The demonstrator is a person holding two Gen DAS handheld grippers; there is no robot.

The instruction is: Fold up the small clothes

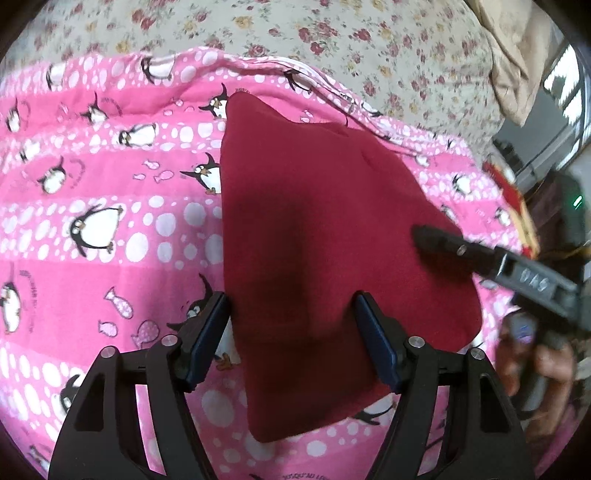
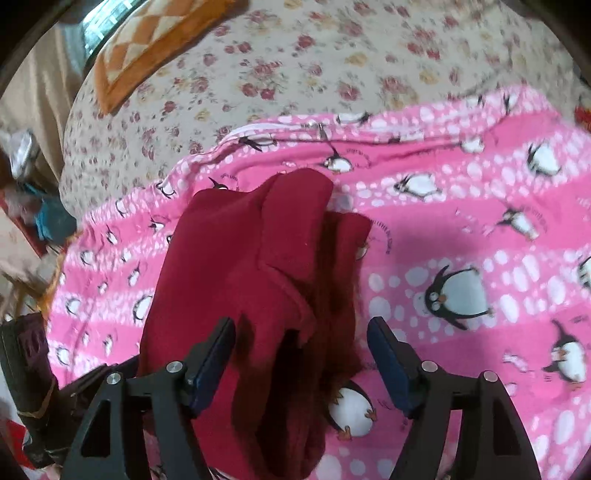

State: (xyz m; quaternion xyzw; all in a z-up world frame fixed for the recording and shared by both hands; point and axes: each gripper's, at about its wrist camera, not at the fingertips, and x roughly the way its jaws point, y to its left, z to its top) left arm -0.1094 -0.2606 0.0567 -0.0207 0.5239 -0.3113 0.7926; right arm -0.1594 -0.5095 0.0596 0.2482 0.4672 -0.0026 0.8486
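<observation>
I see the red garment (image 1: 325, 236) lying partly folded on the pink penguin blanket (image 1: 92, 229), which is spread over the floral bed sheet (image 1: 332, 33). Left claw (image 1: 291, 332) and right claw (image 2: 301, 354) both stand wide, gripping nothing, cloth beneath them. Risks as I judge them: the loose top flap springs open, or a pad snags the fleece and drags the fold askew.
</observation>
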